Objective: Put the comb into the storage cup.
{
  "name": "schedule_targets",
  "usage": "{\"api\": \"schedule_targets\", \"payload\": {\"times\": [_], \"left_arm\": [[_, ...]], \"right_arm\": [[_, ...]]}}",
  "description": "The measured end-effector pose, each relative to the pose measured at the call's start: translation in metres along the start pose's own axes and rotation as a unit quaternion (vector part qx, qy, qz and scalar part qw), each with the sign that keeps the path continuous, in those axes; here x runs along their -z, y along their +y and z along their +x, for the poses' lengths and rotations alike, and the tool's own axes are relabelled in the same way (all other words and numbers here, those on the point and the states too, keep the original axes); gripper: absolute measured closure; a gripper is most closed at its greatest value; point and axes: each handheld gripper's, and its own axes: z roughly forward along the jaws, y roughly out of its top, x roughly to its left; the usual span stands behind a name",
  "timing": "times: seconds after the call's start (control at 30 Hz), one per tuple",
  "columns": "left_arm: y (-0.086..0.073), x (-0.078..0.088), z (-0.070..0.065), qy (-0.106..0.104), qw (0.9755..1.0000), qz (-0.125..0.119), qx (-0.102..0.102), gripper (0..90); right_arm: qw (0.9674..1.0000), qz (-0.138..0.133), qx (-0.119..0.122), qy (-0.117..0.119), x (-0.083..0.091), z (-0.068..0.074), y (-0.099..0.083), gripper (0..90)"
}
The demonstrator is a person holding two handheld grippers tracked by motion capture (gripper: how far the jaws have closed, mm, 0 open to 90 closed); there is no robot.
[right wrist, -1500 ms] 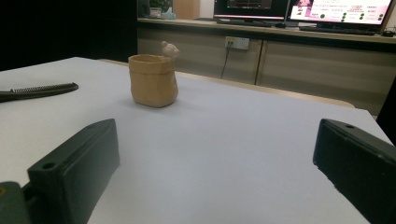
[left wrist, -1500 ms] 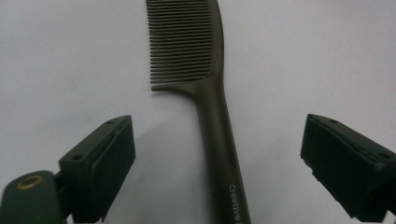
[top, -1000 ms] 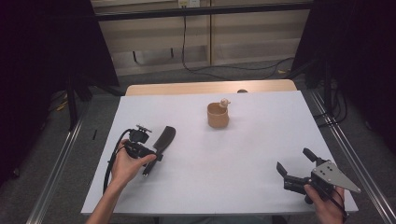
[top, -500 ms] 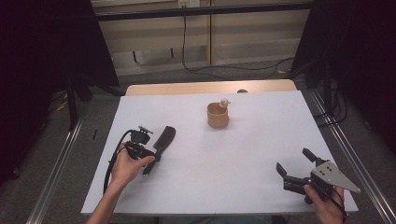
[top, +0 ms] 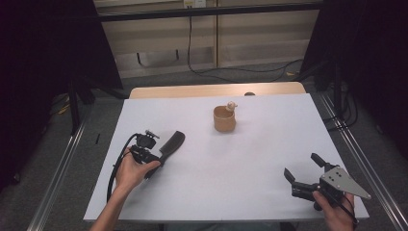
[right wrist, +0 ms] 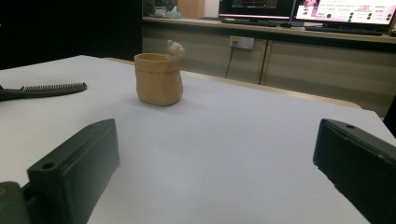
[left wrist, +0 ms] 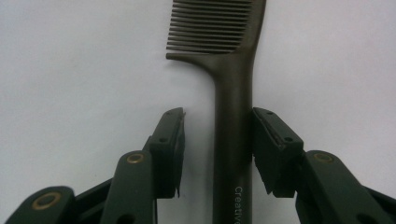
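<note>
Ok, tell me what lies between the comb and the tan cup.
Nothing: bare white table lies between the comb and the tan cup, as both the high view and the right gripper view show.

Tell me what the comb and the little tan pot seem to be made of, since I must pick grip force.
The comb looks like moulded hard plastic, dark and matt with a slight sheen; its even thin teeth and printed handle lettering suggest that. The tan pot looks like unglazed clay or perhaps resin: dull, slightly uneven walls, shaped like a rolled-top sack, with a small figure on its rim.
</note>
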Motion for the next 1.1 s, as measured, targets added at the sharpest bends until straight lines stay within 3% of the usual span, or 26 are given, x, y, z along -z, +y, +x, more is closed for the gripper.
{"api": "schedule_targets", "payload": {"times": [0.13, 0.17, 0.23, 0.43, 0.7, 0.8, 0.83, 1.1], "left_arm": [[0.0021, -0.0004, -0.0033, 0.010, 0.9998, 0.008, -0.013, 56.0], [0.0032, 0.0003, -0.0029, 0.017, 0.9994, 0.013, -0.027, 56.0], [0.0035, -0.0006, -0.0044, 0.017, 0.9996, 0.007, -0.021, 56.2], [0.0044, -0.0015, -0.0025, 0.013, 0.9993, -0.008, -0.033, 59.8], [0.0088, -0.0033, -0.0062, 0.021, 0.9987, 0.004, -0.046, 61.2], [0.0083, -0.0027, -0.0055, 0.017, 0.9988, 0.003, -0.046, 65.7], [0.0079, -0.0029, -0.0048, 0.014, 0.9988, 0.002, -0.048, 72.4], [0.0077, -0.0021, -0.0017, 0.003, 0.9986, 0.002, -0.052, 72.6]], "right_arm": [[1.0000, 0.002, -0.001, 0.000, -0.0004, -0.0003, -0.0002, 0.0], [1.0000, 0.002, -0.002, 0.000, -0.0006, -0.0003, -0.0002, 0.0], [1.0000, 0.002, -0.001, 0.000, -0.0010, -0.0005, -0.0003, 0.0], [1.0000, 0.002, -0.002, 0.001, -0.0010, -0.0003, -0.0003, 0.0], [1.0000, 0.002, -0.002, 0.002, -0.0011, 0.0000, -0.0004, 0.0], [1.0000, 0.003, -0.002, 0.003, -0.0011, 0.0000, -0.0005, 0.0], [1.0000, 0.003, -0.002, 0.003, -0.0010, 0.0002, -0.0005, 0.0], [1.0000, 0.003, -0.001, 0.004, -0.0010, 0.0000, -0.0006, 0.0]]}}
